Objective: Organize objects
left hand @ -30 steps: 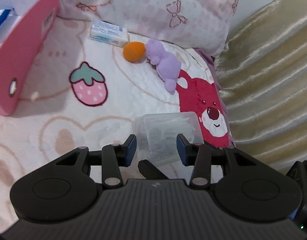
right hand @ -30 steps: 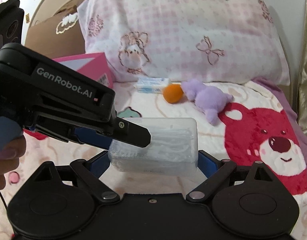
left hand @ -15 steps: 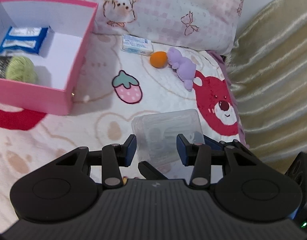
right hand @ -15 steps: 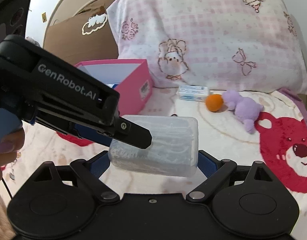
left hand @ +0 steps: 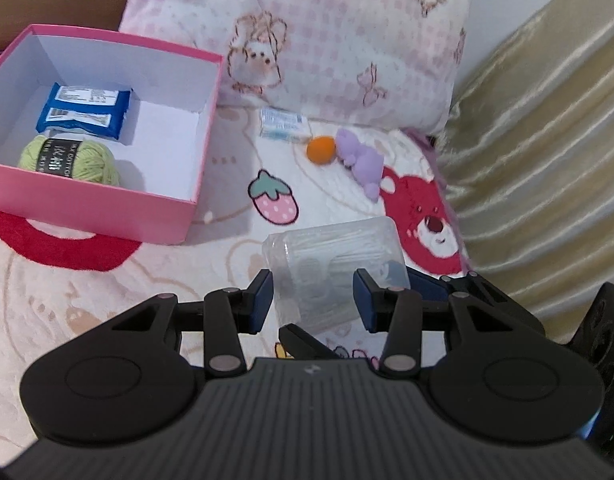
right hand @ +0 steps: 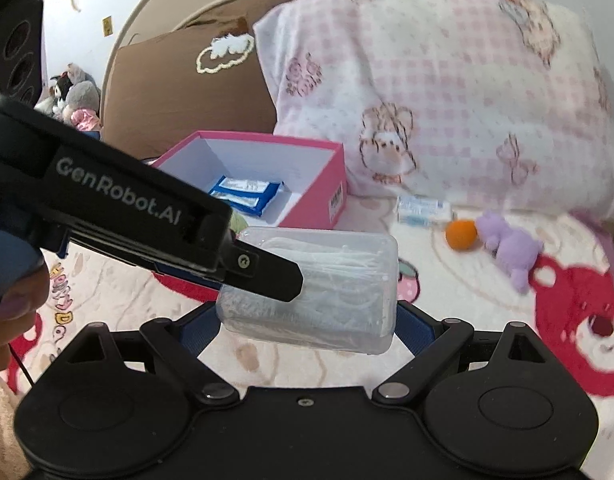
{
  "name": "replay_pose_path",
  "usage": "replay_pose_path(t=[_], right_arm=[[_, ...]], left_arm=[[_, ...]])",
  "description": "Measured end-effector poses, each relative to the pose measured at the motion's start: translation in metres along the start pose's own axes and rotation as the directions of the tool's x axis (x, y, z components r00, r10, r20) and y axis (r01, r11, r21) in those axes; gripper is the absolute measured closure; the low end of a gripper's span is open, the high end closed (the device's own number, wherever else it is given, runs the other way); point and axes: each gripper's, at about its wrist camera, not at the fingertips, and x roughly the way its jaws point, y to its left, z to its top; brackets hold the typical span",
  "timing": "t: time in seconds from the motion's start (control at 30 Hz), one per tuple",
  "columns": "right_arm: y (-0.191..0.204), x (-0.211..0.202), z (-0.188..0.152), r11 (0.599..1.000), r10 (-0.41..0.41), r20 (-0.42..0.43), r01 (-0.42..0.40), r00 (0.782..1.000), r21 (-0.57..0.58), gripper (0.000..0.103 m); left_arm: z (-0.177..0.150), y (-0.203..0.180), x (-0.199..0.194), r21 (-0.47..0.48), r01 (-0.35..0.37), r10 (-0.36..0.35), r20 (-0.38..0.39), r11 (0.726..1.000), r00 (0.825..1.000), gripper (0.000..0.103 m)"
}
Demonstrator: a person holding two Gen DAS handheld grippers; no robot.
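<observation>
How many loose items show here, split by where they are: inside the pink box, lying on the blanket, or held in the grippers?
In the pink cardboard box: 2, blue wipes packet, green yarn ball
On the blanket: 3, white-blue packet, orange ball, purple plush toy
Held: 1, clear plastic swab case
Total: 6

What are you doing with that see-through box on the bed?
A person is tidying things on the bed with two hand-held grippers. Both the left gripper and the right gripper are clamped on a clear plastic box of thin white sticks, holding it above the blanket. The pink box already holds a green yarn ball and a blue packet. An orange ball, a purple plush toy and a small white packet lie by the pillow.
</observation>
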Motion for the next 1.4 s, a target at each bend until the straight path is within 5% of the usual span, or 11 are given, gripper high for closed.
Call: replay_pose_path(t=[0.87,1.07,1.4], right_arm=[[0.066,0.014,0.06,0.983,0.003,-0.003,-0.004,1.0,-0.184,0.008],[0.076,0.037,0.081,0.979,0.065,-0.045,-0.072,0.997,-0.193,0.008],[0.076,0.085,0.128,0.954,0.168,-0.138,-0.196,0.976,-0.225,0.008]], left_arm=[[0.012,0.056,-0.06,-0.014,0.024,-0.022,0.159,1.0,0.987,0.061],[0.019,0.07,-0.067,0.031,-0.041,0.034,0.198,0.999,0.98,0.059],[0.055,0.103,-0.062,-0.041,-0.091,0.098,0.212,0.995,0.972,0.059]])
